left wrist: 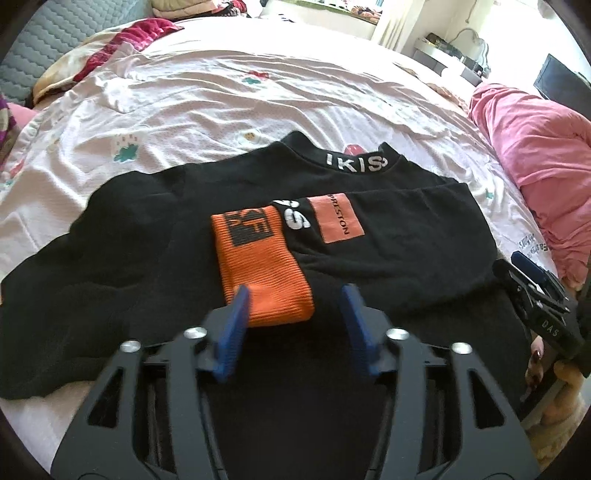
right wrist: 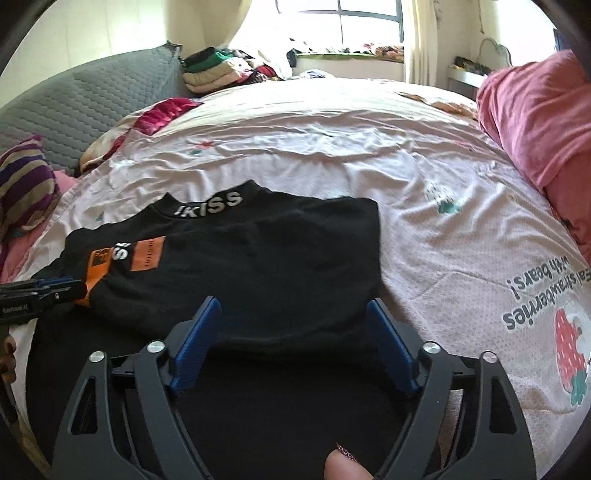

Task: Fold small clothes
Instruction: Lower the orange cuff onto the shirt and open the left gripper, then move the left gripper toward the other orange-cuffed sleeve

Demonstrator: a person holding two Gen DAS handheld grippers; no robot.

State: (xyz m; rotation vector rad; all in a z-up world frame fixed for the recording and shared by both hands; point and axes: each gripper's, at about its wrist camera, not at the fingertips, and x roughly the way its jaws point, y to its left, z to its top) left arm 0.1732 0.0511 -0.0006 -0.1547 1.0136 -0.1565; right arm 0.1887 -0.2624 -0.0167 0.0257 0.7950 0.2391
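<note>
Your black top (left wrist: pixel 388 236) lies flat on the bed (left wrist: pixel 207 92), spread over the pale printed sheet (right wrist: pixel 443 229), its collar on the far side with white letters across the neckband (left wrist: pixel 355 164). One sleeve is folded in across the chest, so its orange cuff (left wrist: pixel 258 266) lies on the black cloth, pointing back toward you. Just beside the cuff is an orange patch (left wrist: pixel 338 218) with dark lettering, and a bit of white print shows between the two.

Your left gripper (left wrist: pixel 295 295) hovers low over the near part of the top. Its blue fingers (left wrist: pixel 236 317) stand apart, with the near end of the cuff lying between them. The pads do not press on it, and nothing is held.

Your right gripper (right wrist: pixel 291 317) is over the near right part of the top. Its fingers (right wrist: pixel 195 343) are spread wide, with only flat black cloth below and between them. They clamp nothing. A fingertip (right wrist: pixel 343 465) with a dark painted nail shows at the bottom edge of the right wrist view.

In the left wrist view the right gripper sits at the right edge, near the side of the top. A pink blanket (left wrist: pixel 535 155) is bunched along the right side of the bed, well apart from the top. A striped pillow (right wrist: pixel 22 184) and a grey quilted headboard (right wrist: pixel 96 99) are on the left. A stack of folded clothes (right wrist: pixel 214 70) sits past the far end, below a window (right wrist: pixel 354 22).
</note>
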